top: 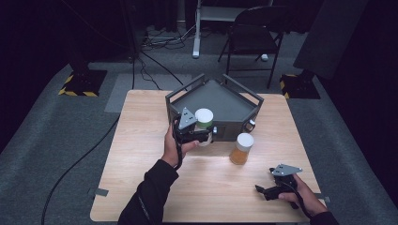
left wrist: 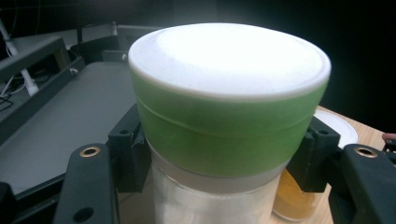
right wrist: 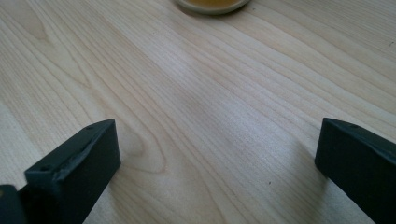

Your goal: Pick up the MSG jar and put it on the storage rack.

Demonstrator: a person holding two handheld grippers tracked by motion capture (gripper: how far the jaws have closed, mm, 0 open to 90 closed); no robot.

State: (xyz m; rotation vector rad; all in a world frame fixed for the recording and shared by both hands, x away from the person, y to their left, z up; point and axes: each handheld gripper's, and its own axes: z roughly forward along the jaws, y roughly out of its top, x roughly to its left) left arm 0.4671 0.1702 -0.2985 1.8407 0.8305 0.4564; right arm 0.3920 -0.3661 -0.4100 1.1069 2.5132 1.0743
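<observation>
My left gripper (top: 205, 136) (left wrist: 224, 158) is shut on a jar with a white lid and a green band (top: 204, 118) (left wrist: 224, 112). It holds the jar upright just in front of the dark grey tray (top: 220, 101) (left wrist: 70, 107), lifted off the table, with the black pads (left wrist: 128, 149) pressing on the clear glass under the band. A second jar with orange contents and a white lid (top: 241, 149) (left wrist: 292, 205) stands on the table to the right. My right gripper (top: 261, 190) (right wrist: 217, 154) rests low near the table's front right, open, with bare wood between its jaws.
The wooden table (top: 141, 154) (right wrist: 196, 93) has free room at the left and front. The tray's raised rails (top: 185, 89) stand at the table's far middle. The orange jar's base (right wrist: 212, 3) lies ahead of the right gripper. A folding chair (top: 256, 33) stands beyond the table.
</observation>
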